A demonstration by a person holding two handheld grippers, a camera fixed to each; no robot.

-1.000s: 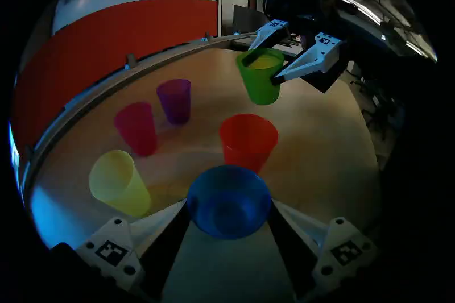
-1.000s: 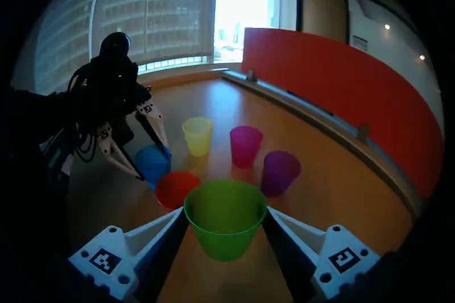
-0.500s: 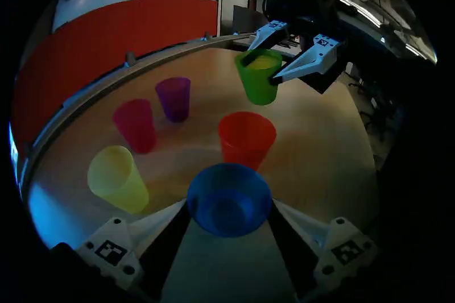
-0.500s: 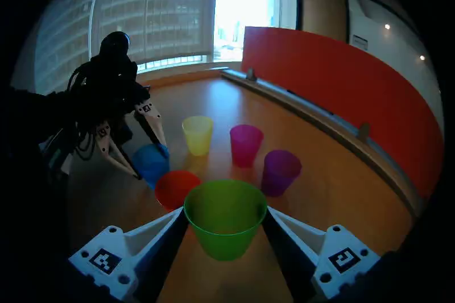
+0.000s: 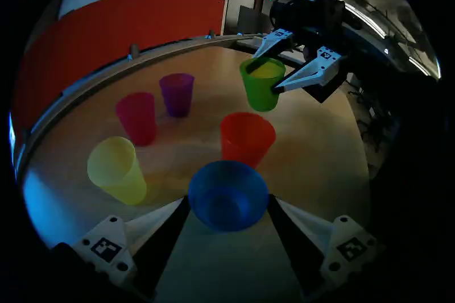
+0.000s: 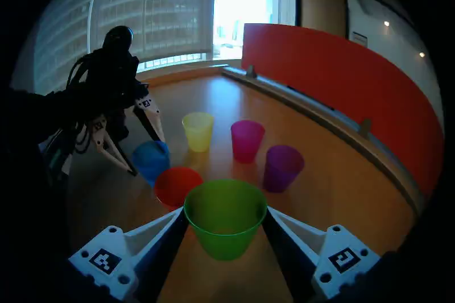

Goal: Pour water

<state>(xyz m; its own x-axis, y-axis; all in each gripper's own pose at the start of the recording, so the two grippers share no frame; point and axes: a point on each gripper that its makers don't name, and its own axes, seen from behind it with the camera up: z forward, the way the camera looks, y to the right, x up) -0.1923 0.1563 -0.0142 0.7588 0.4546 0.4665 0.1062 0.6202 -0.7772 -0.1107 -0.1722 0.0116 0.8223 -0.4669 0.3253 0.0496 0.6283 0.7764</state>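
Left gripper (image 5: 227, 207): both white fingers press on the sides of a translucent blue plastic cup (image 5: 228, 196), which sits upright with its rim level.
Right gripper (image 6: 226, 213): its fingers clamp a translucent green plastic cup (image 6: 225, 232), also upright. From the left gripper view it hangs at 1 o'clock, apparently raised off the wooden table (image 5: 318, 144).
Water: the light is too dim to tell which held cup carries it.
Standing cups: from the blue cup, an orange-red plastic cup (image 5: 247, 137) stands at 12 o'clock, between the two held cups. A yellow plastic cup (image 5: 115, 169) is at 9 o'clock, a magenta one (image 5: 137, 117) at 10 and a purple one (image 5: 177, 94) at 11, all apart.
Step in hand: I judge the two held cups are being lined up for a pour, not yet begun.
Doing it well: bring the pouring rim just above the receiving rim, hold the receiver level, then tilt slowly from the wrist.
Watch for: thin cup walls may flex under a hard squeeze, and the orange-red cup lies in the path.
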